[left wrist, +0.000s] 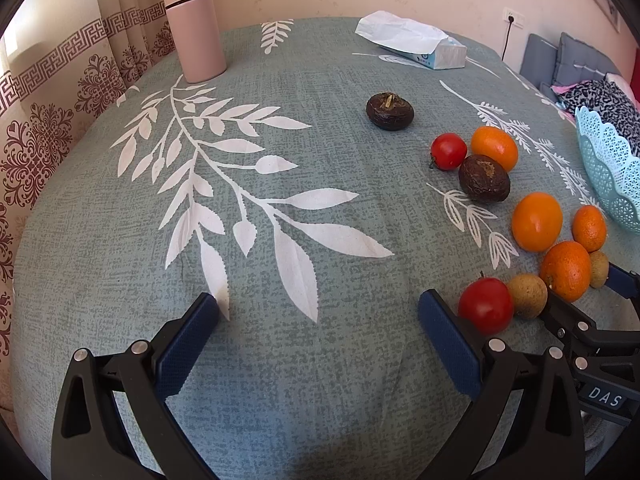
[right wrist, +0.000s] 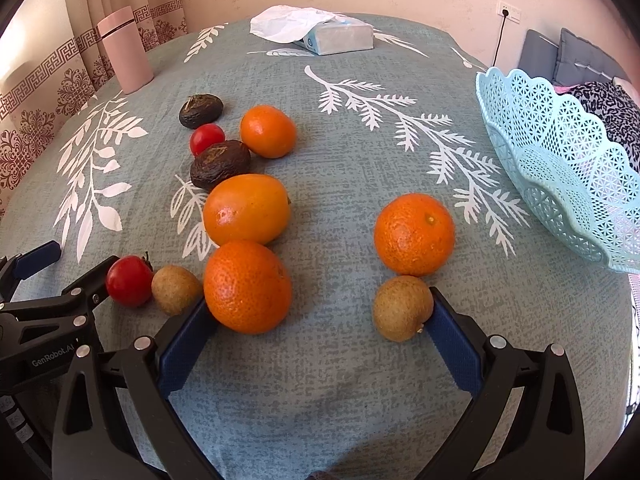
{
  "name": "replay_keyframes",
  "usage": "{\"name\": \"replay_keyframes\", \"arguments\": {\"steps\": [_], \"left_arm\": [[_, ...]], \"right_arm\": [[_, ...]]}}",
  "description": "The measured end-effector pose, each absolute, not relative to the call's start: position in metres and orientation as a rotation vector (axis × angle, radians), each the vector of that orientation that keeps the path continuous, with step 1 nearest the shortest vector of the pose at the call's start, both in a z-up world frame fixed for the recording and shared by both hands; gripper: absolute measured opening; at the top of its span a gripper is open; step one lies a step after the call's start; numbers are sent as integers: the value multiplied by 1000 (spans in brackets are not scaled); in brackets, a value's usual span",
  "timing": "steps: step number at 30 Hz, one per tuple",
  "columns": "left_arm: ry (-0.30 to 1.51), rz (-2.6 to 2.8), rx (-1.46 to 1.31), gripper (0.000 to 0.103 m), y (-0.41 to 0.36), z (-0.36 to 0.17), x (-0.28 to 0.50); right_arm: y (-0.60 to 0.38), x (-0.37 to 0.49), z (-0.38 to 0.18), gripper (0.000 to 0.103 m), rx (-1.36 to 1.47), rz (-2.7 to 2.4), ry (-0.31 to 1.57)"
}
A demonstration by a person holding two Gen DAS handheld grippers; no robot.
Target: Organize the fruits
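Note:
Fruit lies on the grey-green leaf-print tablecloth (right wrist: 340,380). In the right wrist view I see several oranges (right wrist: 248,286) (right wrist: 414,234), two tan longans (right wrist: 402,308) (right wrist: 176,290), two red tomatoes (right wrist: 129,281) (right wrist: 206,138) and two dark brown fruits (right wrist: 220,164) (right wrist: 201,110). My right gripper (right wrist: 320,320) is open; its left pad touches the near orange, its right pad touches a longan. My left gripper (left wrist: 320,320) is open and empty, with a tomato (left wrist: 485,305) just right of its right finger. The light blue lattice basket (right wrist: 560,160) stands empty at the right.
A pink tumbler (left wrist: 195,28) stands at the far left of the table. A tissue pack (right wrist: 320,34) lies at the far edge. Curtains hang beyond the left edge. A grey seat with patterned cloth (right wrist: 600,100) is behind the basket.

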State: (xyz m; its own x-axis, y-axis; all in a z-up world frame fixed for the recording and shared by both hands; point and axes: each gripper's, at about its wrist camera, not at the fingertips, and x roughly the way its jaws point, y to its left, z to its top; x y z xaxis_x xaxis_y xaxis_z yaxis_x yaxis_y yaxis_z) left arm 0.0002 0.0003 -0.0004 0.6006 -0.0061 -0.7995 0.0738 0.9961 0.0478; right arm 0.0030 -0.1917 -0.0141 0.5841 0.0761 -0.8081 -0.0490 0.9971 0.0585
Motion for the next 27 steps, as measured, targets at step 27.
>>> {"name": "replay_keyframes", "arguments": {"steps": [27], "left_arm": [[926,-47,79,98,0,0,0]], "right_arm": [[-207,-13,0,101,190,289,842]]}}
